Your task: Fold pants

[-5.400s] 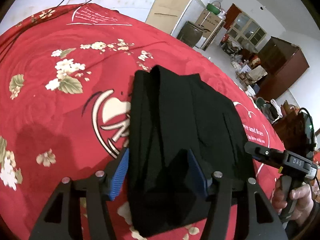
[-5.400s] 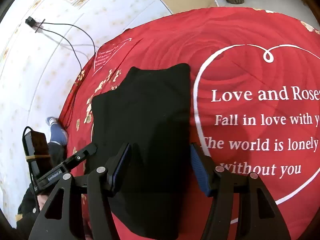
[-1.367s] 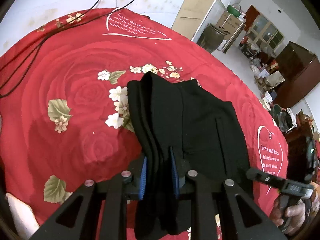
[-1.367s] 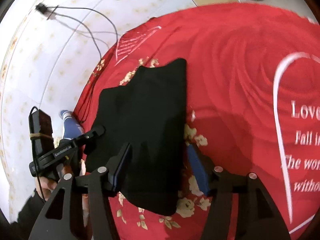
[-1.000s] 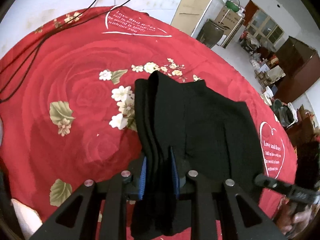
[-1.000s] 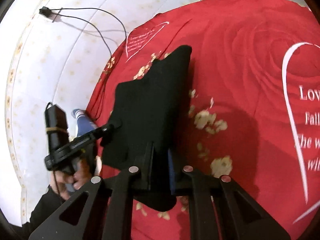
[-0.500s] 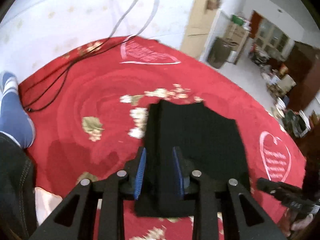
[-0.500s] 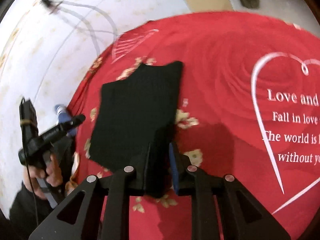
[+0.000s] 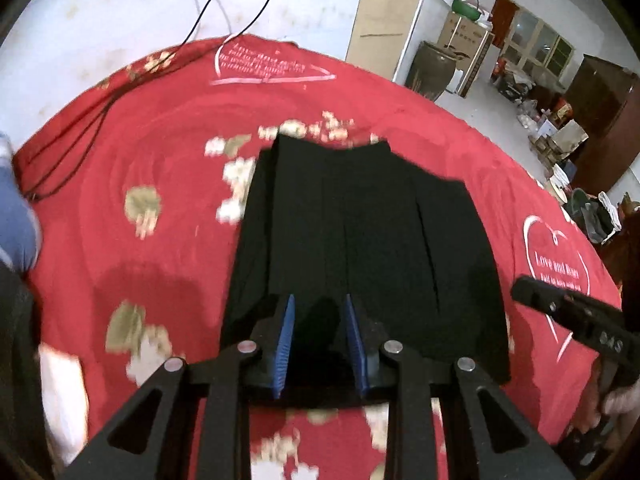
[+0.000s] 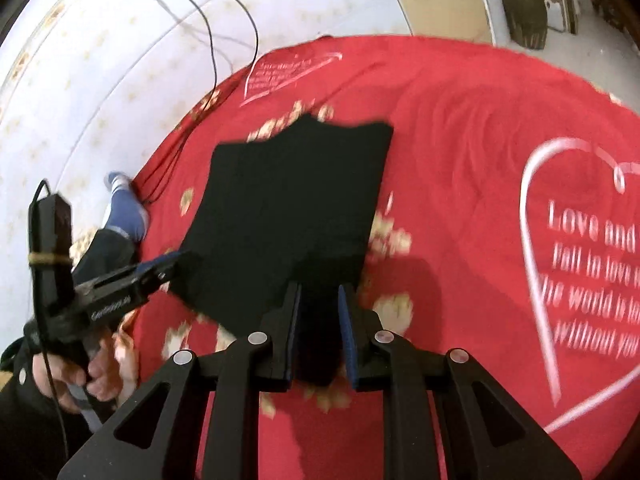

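Note:
The black pants [image 9: 360, 232] lie folded into a flat rectangle on the red rose-print cloth [image 9: 168, 168]. My left gripper [image 9: 320, 320] is partly open over the near edge of the pants, with black fabric between its blue pads. My right gripper [image 10: 318, 312] also stands partly open over the near right corner of the pants [image 10: 288, 208], fabric between its pads. Each gripper shows in the other's view: the right one at the right edge [image 9: 572, 320], the left one at the left [image 10: 116, 284].
The red cloth [image 10: 460, 152] carries a white heart with lettering [image 10: 580, 264] on the right. Black cables [image 9: 100, 108] run over the far left edge from the white wall. Cabinets and clutter [image 9: 560, 92] stand far right. The person's leg and blue sock [image 10: 120, 208] are at left.
Both grippers had shut on the near edge of the pants, dragged and lifted them toward me, and now their jaws have widened. The pants lie flatter and farther out.

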### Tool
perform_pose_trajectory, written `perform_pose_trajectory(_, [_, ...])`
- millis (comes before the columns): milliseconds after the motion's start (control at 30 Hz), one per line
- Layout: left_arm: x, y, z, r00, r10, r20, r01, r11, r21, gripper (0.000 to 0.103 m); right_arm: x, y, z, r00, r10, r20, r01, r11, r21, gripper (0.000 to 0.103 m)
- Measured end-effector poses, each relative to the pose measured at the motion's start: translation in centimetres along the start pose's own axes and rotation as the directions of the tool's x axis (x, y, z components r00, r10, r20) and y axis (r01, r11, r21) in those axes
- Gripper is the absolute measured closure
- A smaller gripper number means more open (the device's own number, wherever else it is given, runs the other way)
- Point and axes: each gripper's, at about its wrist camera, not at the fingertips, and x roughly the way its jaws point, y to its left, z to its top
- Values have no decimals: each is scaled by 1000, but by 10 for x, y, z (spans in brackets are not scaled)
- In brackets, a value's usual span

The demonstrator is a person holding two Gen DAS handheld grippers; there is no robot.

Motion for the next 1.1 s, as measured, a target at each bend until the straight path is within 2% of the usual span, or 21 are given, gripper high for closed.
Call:
perform_pose_trajectory(133, [17, -7, 36, 999, 3, 37, -5, 998, 56, 74, 22, -2, 42, 1000, -15, 24, 16, 999, -42, 85])
perform_pose_trajectory(233, [41, -9, 58, 999, 25, 23, -27, 995, 94, 74, 43, -7, 65, 999, -42, 20, 44, 997, -64, 85])
perform_pose_trajectory(333, [62, -4, 63, 999, 33, 4, -34, 995, 95, 72, 65, -21, 75, 997, -75, -15, 75, 996, -44, 85])
perform_pose_trajectory(433, [58, -3, 62, 1000, 24, 17, -26, 996, 86, 71, 66, -26, 76, 999, -54, -5, 54, 998, -45, 85])
perform_pose_trajectory(533, [45, -5, 53, 998, 53, 24, -55, 994, 90, 71, 57, -18, 68, 997, -77, -10, 76, 995, -70, 84])
perform_pose_trajectory(600, [33, -9, 44, 998, 58, 29, -61, 994, 92, 71, 45, -14, 59, 998, -61, -9, 60, 997, -52, 84])
perform_pose_trajectory(700, [9, -17, 24, 997, 69, 46, -73, 994, 81, 71, 23, -2, 36, 999, -39, 4, 39, 998, -53, 84])
perform_pose_trajectory(733, [-1, -19, 14, 997, 61, 52, -65, 995, 71, 71, 15, 6, 24, 999, -34, -1, 34, 997, -67, 81])
perform_pose_trajectory(867, [-25, -28, -15, 996, 70, 58, -73, 995, 61, 71, -3, 26, -10, 999, -40, -12, 38, 993, -109, 81])
perform_pose_trajectory(1100, [-18, -32, -50, 995, 95, -23, -93, 994, 58, 71, 6, 36, -49, 992, -89, -93, 79, 991, -112, 81])
